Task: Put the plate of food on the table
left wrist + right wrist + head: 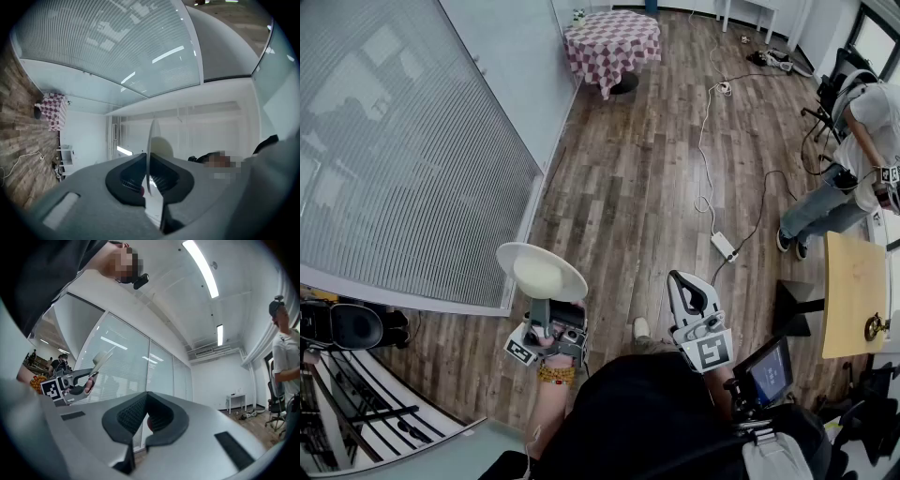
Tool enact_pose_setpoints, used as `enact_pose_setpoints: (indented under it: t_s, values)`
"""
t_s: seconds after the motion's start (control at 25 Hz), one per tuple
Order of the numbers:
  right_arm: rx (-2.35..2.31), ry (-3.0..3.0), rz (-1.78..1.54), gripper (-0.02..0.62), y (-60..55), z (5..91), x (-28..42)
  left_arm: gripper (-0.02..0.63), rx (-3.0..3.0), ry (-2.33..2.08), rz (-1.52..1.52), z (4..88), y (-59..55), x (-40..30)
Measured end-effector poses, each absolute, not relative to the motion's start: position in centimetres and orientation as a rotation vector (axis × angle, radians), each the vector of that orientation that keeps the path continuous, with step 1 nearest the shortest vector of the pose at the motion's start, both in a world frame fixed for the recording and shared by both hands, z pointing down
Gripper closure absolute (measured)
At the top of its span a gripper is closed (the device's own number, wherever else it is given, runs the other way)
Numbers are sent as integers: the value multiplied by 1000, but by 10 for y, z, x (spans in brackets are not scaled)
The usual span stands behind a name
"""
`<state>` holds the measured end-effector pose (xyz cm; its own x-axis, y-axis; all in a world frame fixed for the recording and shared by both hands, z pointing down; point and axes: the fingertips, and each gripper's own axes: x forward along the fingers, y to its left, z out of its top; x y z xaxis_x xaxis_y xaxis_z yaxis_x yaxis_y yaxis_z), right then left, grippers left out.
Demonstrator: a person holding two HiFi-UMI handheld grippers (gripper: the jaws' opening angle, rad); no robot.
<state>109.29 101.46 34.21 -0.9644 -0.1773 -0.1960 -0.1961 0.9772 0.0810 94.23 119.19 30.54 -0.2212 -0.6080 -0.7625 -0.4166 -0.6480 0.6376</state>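
Now, the plate (514, 253): we see it white and round, up in the air above the wood floor (656, 150), gripped by its near rim.
Food (540, 277): a pale mound sitting in the middle of the plate; we cannot tell what it is.
Left hand-held gripper (546, 305): clenched on the plate's edge and pointing upward. In the left gripper view (149, 186) we get the plate (150, 150) edge-on, a thin white line pinched between the two dark pads.
Right hand-held gripper (682, 289): jaws pressed together with nothing in them, held to the right of the plate and apart from it. The right gripper view (146, 420) shows the pads meeting.
Across from the right gripper view: we catch the left hand-held gripper (77, 380) off to the left, with the plate (101, 361) sticking up from it against the glass.
Bench (614, 42): round, draped in a red-and-white checked cloth, far across the room at the top of the head view, well apart from the plate.
Glass wall (403, 159): lined with striped blinds, running along our left.
Cable (705, 141): white, snaking over the floor to a power strip (724, 246).
Person (853, 150): standing at the right edge, in a white top and jeans.
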Motion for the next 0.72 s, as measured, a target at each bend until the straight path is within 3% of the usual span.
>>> enact_pose_setpoints:
  t_s: [0.48,0.52,0.6,0.72]
  values:
    - [-70,2945,127,583,903,351,937,584,1832,-1301,-2013,310,1073,791]
    - [-40,2953,121,569,896,358,916,583,1833,-1302,-2010,315,1060,770]
    - [-14,2956,104,470,876,372,875,583,1836,-1308,-2005,326,1030,724]
    - [-43,2940,157,462,830,378,805,584,1863,-1299,-1988,335,972,644]
